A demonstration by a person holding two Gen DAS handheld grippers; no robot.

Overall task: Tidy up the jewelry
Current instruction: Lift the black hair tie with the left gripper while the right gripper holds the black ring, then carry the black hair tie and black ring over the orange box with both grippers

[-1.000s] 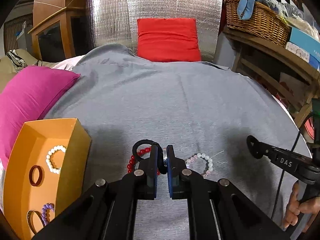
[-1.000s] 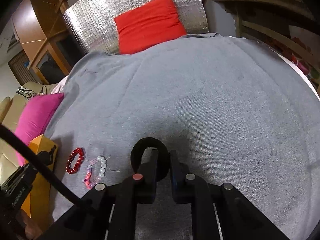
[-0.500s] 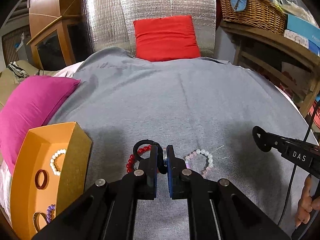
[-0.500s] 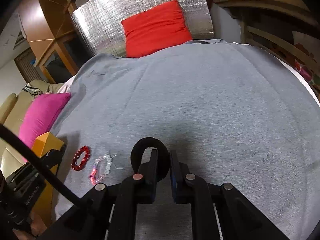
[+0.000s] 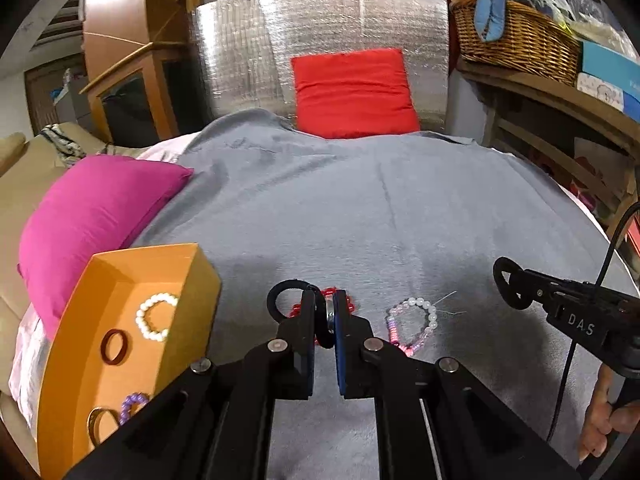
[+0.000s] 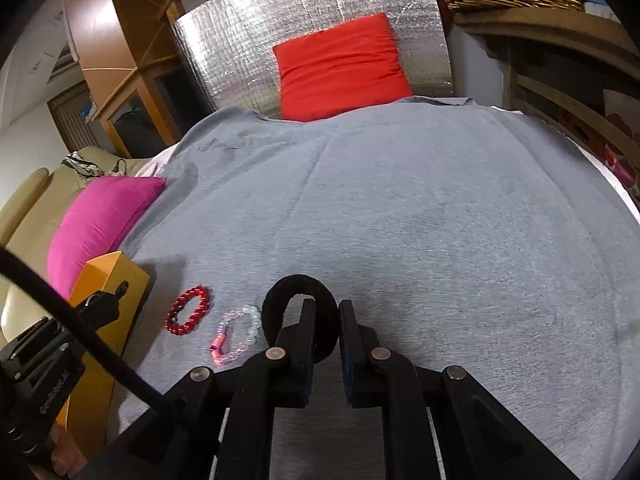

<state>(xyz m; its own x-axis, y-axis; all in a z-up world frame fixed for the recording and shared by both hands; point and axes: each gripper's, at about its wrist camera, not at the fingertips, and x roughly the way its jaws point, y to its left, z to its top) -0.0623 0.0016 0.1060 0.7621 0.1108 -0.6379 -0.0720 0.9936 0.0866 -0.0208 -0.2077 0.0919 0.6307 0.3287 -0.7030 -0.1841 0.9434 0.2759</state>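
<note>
My left gripper [image 5: 323,300] is shut on a thin black band [image 5: 282,300], whose loop sticks out to the left of the fingertips. A red bead bracelet [image 5: 296,311] lies on the grey cloth just behind it, partly hidden. A pink and white bead bracelet [image 5: 412,324] lies to its right. My right gripper [image 6: 326,308] is shut on a thick black fabric band [image 6: 276,304]. In the right wrist view the red bead bracelet [image 6: 188,310] and the pink and white bracelet [image 6: 236,332] lie to its left.
An orange box [image 5: 200,280] at the left holds a white bead bracelet [image 5: 154,316], a red ring [image 5: 114,346] and other pieces. A pink pillow [image 5: 92,208] lies behind it and a red cushion [image 5: 352,92] at the far end. A person's hand [image 5: 600,420] shows at the right.
Both grippers have lifted a little off the grey cloth, each still shut on its black band. The left wrist view has swung slightly toward the orange box. The bracelets have not moved.
</note>
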